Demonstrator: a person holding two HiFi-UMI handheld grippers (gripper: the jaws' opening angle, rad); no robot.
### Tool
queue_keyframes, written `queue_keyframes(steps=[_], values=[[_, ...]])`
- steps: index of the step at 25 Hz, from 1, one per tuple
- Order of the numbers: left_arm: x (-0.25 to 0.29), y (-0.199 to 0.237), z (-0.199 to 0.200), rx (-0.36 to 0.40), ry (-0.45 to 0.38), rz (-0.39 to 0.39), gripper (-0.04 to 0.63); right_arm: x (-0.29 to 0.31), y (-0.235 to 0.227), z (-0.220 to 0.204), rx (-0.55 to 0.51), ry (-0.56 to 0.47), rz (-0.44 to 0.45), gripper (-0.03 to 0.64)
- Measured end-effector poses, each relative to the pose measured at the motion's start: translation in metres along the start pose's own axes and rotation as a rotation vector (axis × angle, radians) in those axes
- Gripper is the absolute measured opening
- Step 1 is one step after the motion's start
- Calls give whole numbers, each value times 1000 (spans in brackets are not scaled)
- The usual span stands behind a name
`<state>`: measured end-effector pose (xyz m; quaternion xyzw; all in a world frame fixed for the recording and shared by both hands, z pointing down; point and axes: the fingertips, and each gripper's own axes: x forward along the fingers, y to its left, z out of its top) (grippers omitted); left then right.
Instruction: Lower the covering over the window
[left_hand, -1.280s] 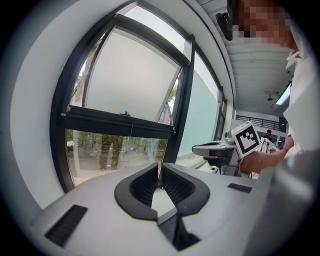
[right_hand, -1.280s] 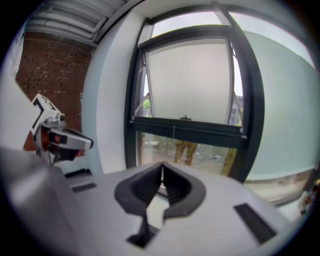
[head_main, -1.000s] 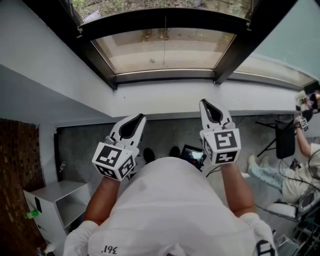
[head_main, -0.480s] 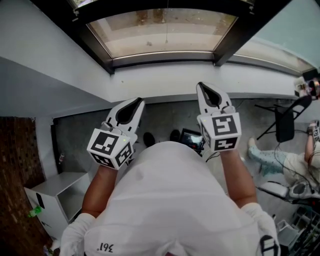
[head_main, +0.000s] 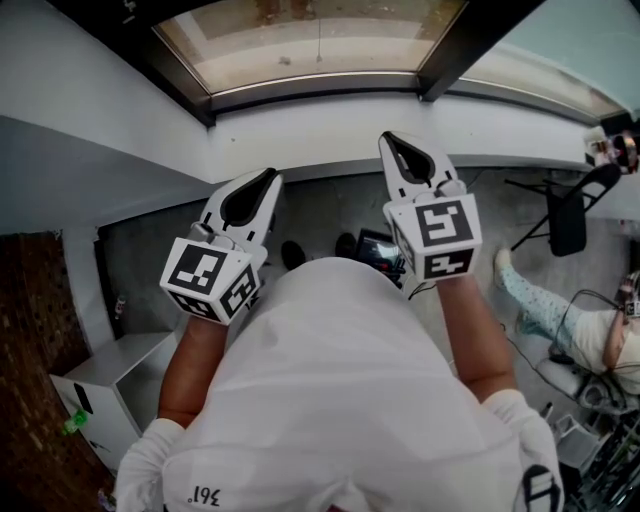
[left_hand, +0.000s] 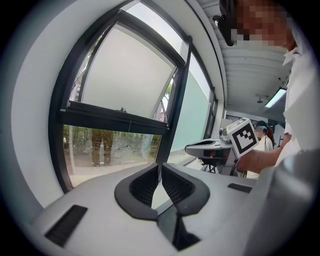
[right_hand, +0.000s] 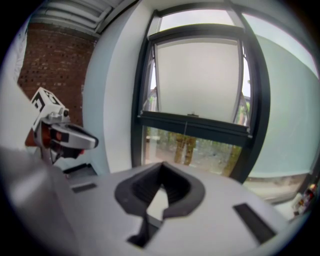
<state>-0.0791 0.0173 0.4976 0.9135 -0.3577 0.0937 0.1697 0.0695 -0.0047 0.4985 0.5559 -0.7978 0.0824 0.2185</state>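
Head view finding: over the last second your right gripper has crept toward the top of the frame and now overlaps the white wall under the window. Your left gripper sits lower, left of centre. The window frame has slid upward too. Both grippers have their jaws pressed together with nothing between them, so no pull has begun. The blind hangs partway down. Its bottom bar crosses mid-frame in the right gripper view, a thin cord below it, well apart from both tips. Judgement: you are only closing in. Room ahead is open. The dark mullion bounds the right and the brick wall the upper left.
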Motion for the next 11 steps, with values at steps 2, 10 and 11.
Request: queue_keyframes(steps=[2,10,11], values=[[1,-2,0,1,1,-5,35,-1,2,1,1,-2,0,20],[6,-9,1,14,3,-19,35,0,1,1,-3,-11,2,20],[8,-9,1,15,3,-20,35,0,0,2,-4,-11,2,20]])
